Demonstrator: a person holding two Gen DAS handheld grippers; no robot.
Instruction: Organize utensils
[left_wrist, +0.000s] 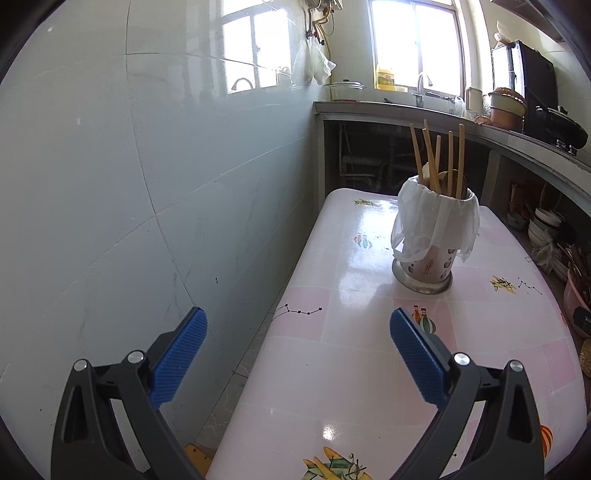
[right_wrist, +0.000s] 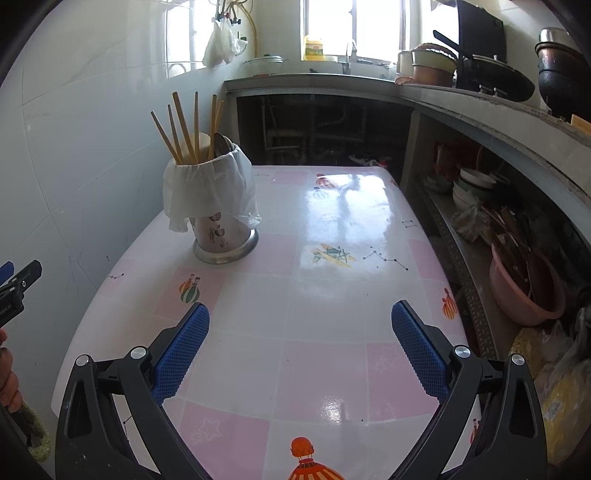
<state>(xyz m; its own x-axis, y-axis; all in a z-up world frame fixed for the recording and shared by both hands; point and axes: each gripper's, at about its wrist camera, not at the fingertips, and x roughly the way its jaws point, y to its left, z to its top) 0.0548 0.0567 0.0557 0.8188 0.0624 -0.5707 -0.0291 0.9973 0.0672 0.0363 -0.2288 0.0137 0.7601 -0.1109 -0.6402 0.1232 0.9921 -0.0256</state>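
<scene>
Here the table (right_wrist: 332, 302) is seen bare except for the holder (right_wrist: 218, 221) near its far left edge, with the chopsticks (right_wrist: 183, 127) and a spoon (right_wrist: 221, 144) stood inside. Both tools, left (left_wrist: 298, 363) and right (right_wrist: 301, 354), are held spread and empty. Nothing loose is seen, so the task is judged done and withdrawal clear of the chopsticks is advised.

Your utensil holder (right_wrist: 221, 218) stands on the table (right_wrist: 332, 295), toward its far left, near the wall (right_wrist: 74, 147). Chopsticks (right_wrist: 184, 125) stand in it. The counter (right_wrist: 480, 107) runs behind and right.
</scene>
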